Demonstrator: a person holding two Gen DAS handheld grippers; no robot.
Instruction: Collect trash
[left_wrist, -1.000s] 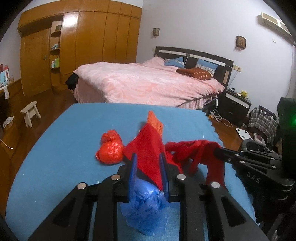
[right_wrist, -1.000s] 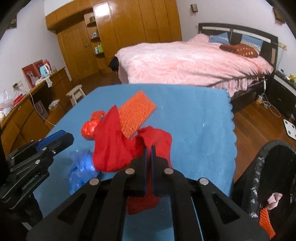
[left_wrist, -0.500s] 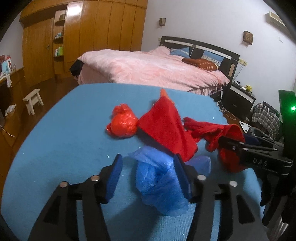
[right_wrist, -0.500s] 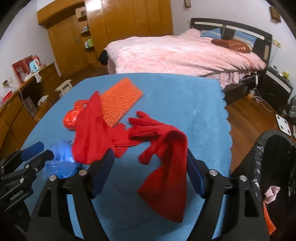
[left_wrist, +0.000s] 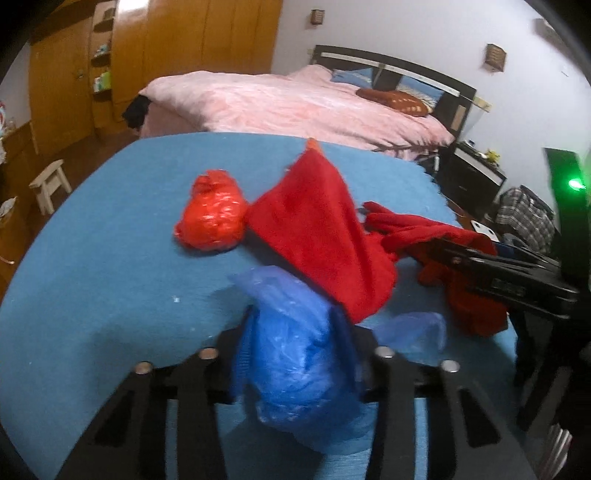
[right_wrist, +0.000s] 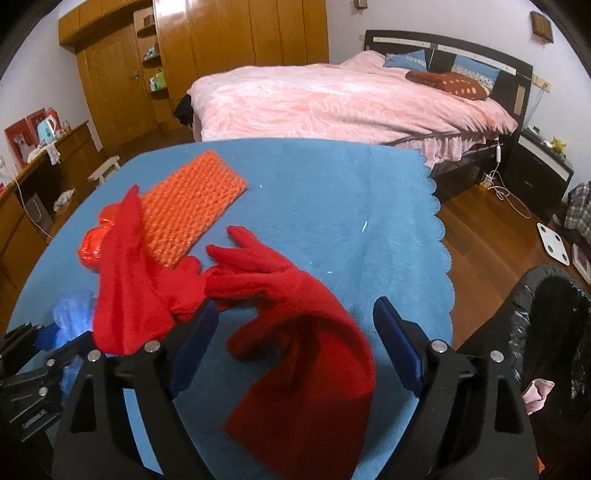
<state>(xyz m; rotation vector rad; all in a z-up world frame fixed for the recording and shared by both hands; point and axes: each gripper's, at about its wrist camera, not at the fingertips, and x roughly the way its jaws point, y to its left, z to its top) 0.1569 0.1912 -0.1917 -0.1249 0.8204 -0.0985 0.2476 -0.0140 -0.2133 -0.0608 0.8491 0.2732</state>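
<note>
On the blue-covered table (left_wrist: 110, 258) lie a crumpled blue plastic bag (left_wrist: 295, 362), a red plastic bag ball (left_wrist: 210, 218), a red cloth (left_wrist: 325, 236), a red glove (right_wrist: 295, 314) and an orange knitted piece (right_wrist: 188, 210). My left gripper (left_wrist: 295, 332) has closed in around the blue bag, which fills the gap between the fingers. My right gripper (right_wrist: 291, 339) is wide open with the red glove lying between its fingers (right_wrist: 399, 347). The right gripper also shows in the left wrist view (left_wrist: 498, 273) over the glove (left_wrist: 424, 229).
A black bin-lined trash can (right_wrist: 546, 332) with some rubbish stands at the table's right. A pink bed (right_wrist: 332, 99) is behind the table, a small wooden stool (left_wrist: 50, 184) on the floor at left, wardrobes at the back.
Both grippers let go and opened: the left released the red cloth, the right the red glove. The left has since closed in around the blue bag. The right stays open over the glove.
</note>
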